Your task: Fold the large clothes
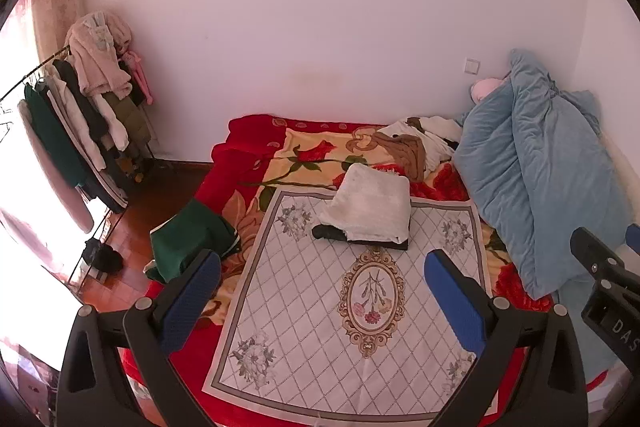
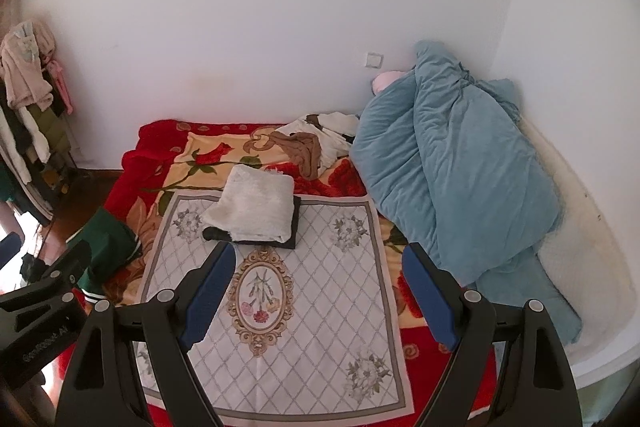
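A: In the left wrist view, where is the left gripper [image 1: 320, 303]?

B: It hangs above the white quilted mat [image 1: 352, 311] on the bed, jaws spread wide and holding nothing. Folded clothes sit at the mat's far end: a white towel-like piece [image 1: 370, 207] stacked on a folded black garment [image 1: 332, 231].

A: Anything else?

B: A green garment [image 1: 192, 243] hangs over the bed's left edge, a brown and white heap [image 1: 416, 145] lies by the wall, and a blue duvet [image 1: 536, 171] is bunched on the right. A clothes rack [image 1: 84, 123] stands at left.

A: And the right wrist view?

B: The right gripper [image 2: 318, 297] hovers over the same mat, jaws equally wide and empty. The white piece tops the black one just beyond its fingertips. A pinkish thing [image 2: 384, 81] peeks from behind the duvet, possibly a pillow.
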Demonstrator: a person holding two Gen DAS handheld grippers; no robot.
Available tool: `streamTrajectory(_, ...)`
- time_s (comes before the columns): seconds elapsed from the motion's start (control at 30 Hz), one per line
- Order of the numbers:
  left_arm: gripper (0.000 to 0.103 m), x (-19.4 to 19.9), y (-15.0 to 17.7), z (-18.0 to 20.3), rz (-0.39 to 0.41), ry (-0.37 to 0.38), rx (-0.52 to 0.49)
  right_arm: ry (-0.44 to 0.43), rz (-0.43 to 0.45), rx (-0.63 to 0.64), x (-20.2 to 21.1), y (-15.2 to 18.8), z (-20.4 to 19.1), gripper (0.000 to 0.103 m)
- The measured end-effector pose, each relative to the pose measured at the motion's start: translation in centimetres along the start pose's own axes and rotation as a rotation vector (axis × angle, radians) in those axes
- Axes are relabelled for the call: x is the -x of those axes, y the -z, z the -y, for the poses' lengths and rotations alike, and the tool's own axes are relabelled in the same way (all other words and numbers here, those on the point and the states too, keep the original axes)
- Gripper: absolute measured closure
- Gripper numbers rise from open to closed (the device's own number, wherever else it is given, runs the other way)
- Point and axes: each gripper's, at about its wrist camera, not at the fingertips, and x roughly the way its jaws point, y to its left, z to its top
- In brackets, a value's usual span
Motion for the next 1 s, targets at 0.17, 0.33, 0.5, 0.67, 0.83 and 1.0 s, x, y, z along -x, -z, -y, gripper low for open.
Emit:
streamTrajectory(0.17, 0.0, 0.1, -0.1, -0.1, 0.002, -0.002, -0.001, -0.007, -0.004, -0.002, -0.3, -0.2, 0.1, 0.016)
streamTrajectory(0.33, 0.0, 0.1, -0.1, -0.2, 0.003, -0.003, -0.003, -0.015, -0.009, -0.01, -0.4, 0.0, 0.1, 0.016)
streamTrajectory(0.5, 0.0, 0.2, -0.1, -0.3, 0.002, -0.005, -0.004, -0.019, -0.014, -0.018, -0.5, 0.3, 0.2, 0.016)
streamTrajectory(0.67, 0.0, 0.3, -0.1, -0.4, 0.01, -0.013, -0.007, -0.023, -0.016, -0.02, -0.5, 0.4, 0.1, 0.016)
streamTrajectory(0.83, 0.0, 0.4, 0.1, -0.5, 0.014, -0.015, -0.006, -0.031, -0.018, -0.022, -0.5, 0.8, 0.0, 0.016)
streamTrajectory(1.0, 0.0, 0.4, 0.2, -0.6, 0.02, -0.02, -0.002, -0.042, -0.023, -0.013, -0.9, 1.2, -0.6, 0.016)
